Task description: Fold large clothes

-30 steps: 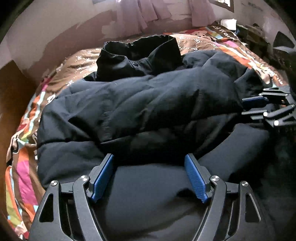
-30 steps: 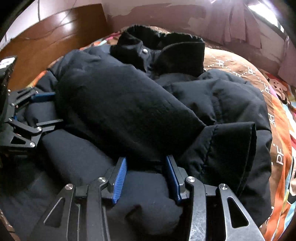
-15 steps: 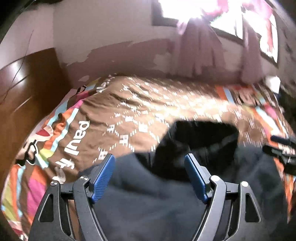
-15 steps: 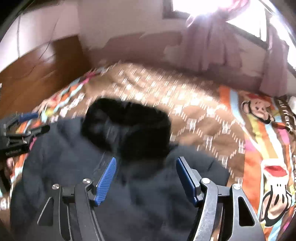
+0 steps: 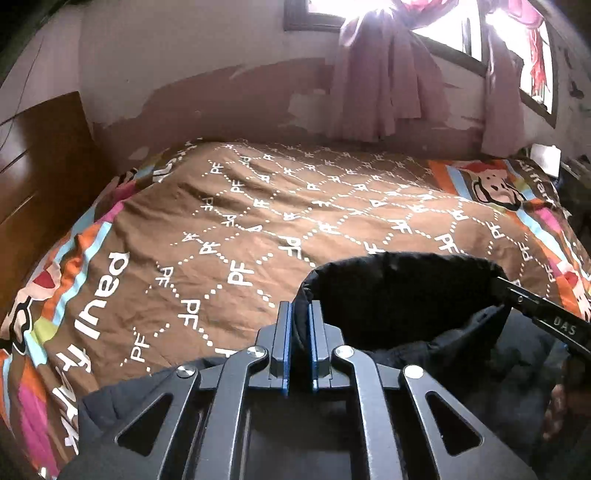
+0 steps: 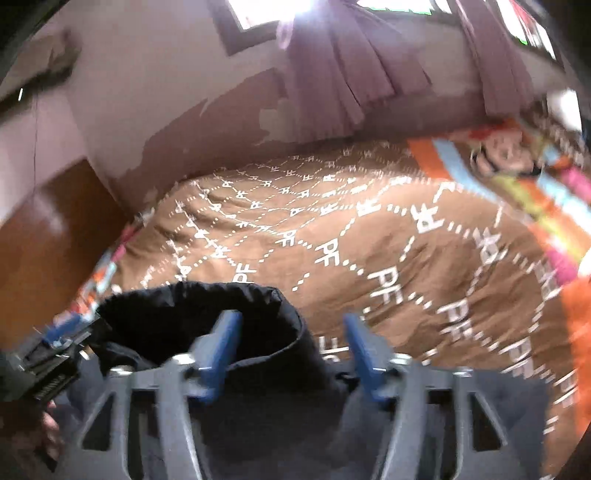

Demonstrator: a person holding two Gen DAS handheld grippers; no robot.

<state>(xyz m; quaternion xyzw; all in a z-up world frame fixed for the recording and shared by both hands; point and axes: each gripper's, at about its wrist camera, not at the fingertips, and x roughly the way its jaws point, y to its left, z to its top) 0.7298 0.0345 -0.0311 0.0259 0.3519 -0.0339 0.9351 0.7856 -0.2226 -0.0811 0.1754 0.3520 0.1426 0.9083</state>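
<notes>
Left tool (image 5: 300, 325) clenched on puffy black jacket collar (image 5: 399, 291); right tool (image 6: 291, 354) closing, collar edge between blue pads.

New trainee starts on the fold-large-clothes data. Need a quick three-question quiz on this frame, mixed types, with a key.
1. True or false: the left hand-held gripper is shut on the collar edge of the black padded jacket.
2. What is the main colour in the middle of the patterned fabric bedspread? A brown, B green, C grey.
3. What hangs in front of the window beyond the bed?

Key: 1 true. 2 A. 3 pink fabric curtains.
</notes>
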